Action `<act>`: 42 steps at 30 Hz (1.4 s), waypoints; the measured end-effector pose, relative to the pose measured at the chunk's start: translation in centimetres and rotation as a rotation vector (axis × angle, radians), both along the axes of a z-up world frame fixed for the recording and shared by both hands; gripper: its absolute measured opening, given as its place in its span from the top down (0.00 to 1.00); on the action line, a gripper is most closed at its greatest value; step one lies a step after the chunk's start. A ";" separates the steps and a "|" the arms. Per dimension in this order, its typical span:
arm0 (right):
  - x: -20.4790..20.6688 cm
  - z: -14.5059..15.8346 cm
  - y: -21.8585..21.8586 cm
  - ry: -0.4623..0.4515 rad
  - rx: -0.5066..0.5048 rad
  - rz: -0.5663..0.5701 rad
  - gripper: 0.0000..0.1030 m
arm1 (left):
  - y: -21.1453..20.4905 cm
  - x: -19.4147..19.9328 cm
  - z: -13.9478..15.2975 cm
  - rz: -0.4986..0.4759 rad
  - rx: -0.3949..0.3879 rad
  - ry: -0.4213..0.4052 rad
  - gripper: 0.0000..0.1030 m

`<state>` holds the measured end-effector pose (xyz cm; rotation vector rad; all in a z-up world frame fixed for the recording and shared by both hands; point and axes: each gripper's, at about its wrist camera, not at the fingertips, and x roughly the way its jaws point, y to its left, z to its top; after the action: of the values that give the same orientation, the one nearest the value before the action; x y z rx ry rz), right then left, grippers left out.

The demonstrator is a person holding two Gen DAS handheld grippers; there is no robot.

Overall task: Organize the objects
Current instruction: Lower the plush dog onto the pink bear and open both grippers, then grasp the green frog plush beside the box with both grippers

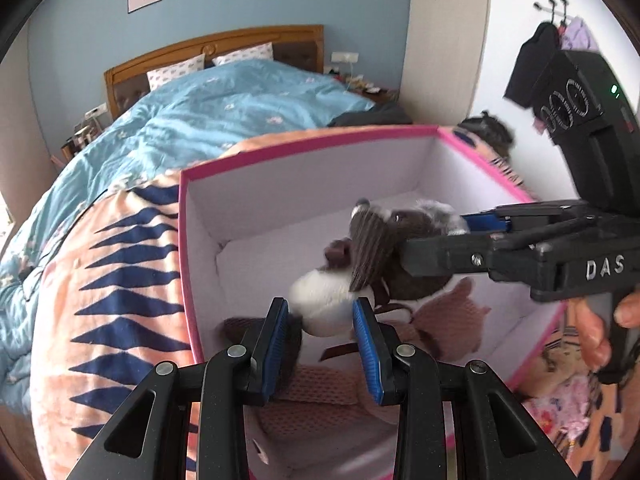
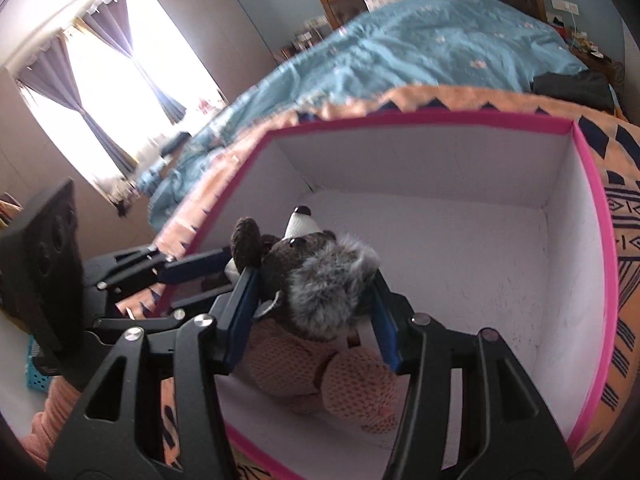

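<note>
A brown plush animal (image 1: 372, 248) with a white snout, grey fur and a pink knitted body is inside a pink-rimmed white box (image 1: 304, 148) on the bed. My left gripper (image 1: 322, 320) has its jaws on either side of the white snout. My right gripper (image 2: 316, 304) is shut on the plush's head (image 2: 320, 276); it also shows in the left wrist view (image 1: 432, 240), coming in from the right. The plush's knitted body (image 2: 320, 372) rests on the box floor. The left gripper shows in the right wrist view (image 2: 200, 268) at the box's left wall.
The box (image 2: 592, 200) stands on an orange blanket (image 1: 120, 280) with dark blue triangles. A blue duvet (image 1: 224, 116) covers the bed behind it. Clothes hang on the wall (image 1: 552, 52) at right. A bright curtained window (image 2: 104, 92) is at left.
</note>
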<state>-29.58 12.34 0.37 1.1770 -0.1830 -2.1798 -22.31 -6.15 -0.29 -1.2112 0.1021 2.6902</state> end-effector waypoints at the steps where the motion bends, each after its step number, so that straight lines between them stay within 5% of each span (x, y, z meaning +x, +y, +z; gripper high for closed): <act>1: -0.1 -0.2 -0.3 -0.005 0.025 -0.005 0.45 | 0.1 -0.1 -0.2 0.009 -0.021 -0.007 0.67; 7: 0.0 -0.8 0.0 -0.015 0.082 -0.049 0.45 | 0.5 0.5 -0.3 0.042 -0.065 0.006 0.66; 11: 1.1 -0.6 0.6 0.022 0.096 -0.056 0.45 | 0.5 2.1 0.3 0.052 -0.060 0.069 0.51; 19: 5.3 1.6 2.1 0.129 0.044 -0.042 0.45 | -1.0 7.5 3.1 0.046 0.083 0.207 0.36; 26: 14.0 3.2 3.2 0.276 -0.021 0.056 0.37 | -1.1 13.1 4.0 -0.002 0.168 0.288 0.26; 32: 17.8 0.4 1.9 0.254 -0.015 0.126 0.36 | -1.5 15.6 1.4 0.023 0.214 0.251 0.23; 42: 15.9 -5.3 0.0 0.097 0.007 0.072 0.34 | -3.1 14.8 -4.5 0.109 0.280 0.087 0.19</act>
<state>-13.71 12.36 -4.97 1.0629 -0.0908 -2.1699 -7.52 -9.21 -4.83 -1.0433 -0.3272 2.7312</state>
